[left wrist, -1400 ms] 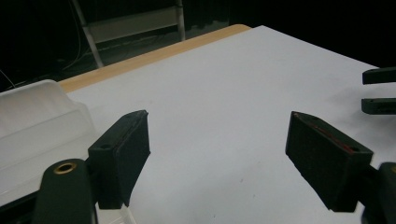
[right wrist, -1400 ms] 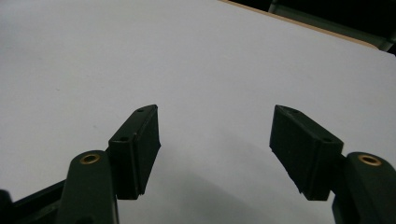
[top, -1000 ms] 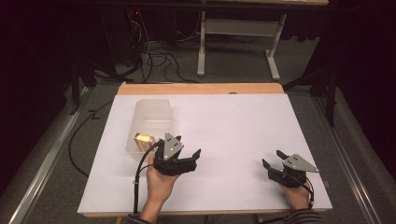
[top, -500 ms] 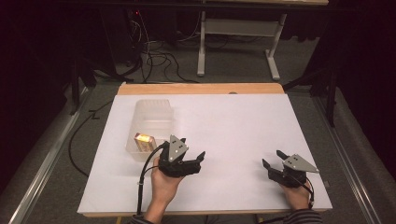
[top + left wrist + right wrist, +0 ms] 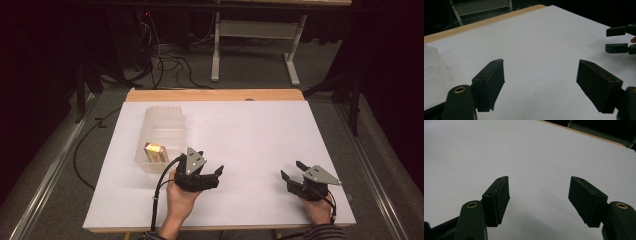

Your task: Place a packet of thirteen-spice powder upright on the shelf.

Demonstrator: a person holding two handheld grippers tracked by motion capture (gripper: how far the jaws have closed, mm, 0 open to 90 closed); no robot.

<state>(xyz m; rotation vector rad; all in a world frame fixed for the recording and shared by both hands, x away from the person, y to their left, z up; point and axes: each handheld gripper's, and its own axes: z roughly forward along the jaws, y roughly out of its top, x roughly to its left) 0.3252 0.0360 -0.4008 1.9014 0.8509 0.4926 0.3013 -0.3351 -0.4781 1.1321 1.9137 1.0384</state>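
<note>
Tongs both open, nothing betw. jaws. Left tongs [image 5: 212, 172] low over white sheet [image 5: 250, 135], clear tub [image 5: 162, 137] just beside its left side; small yellow box [image 5: 154, 152] lies inside tub's near end. Right tongs [image 5: 292, 172] well apart to the right, also over bare sheet.
</note>
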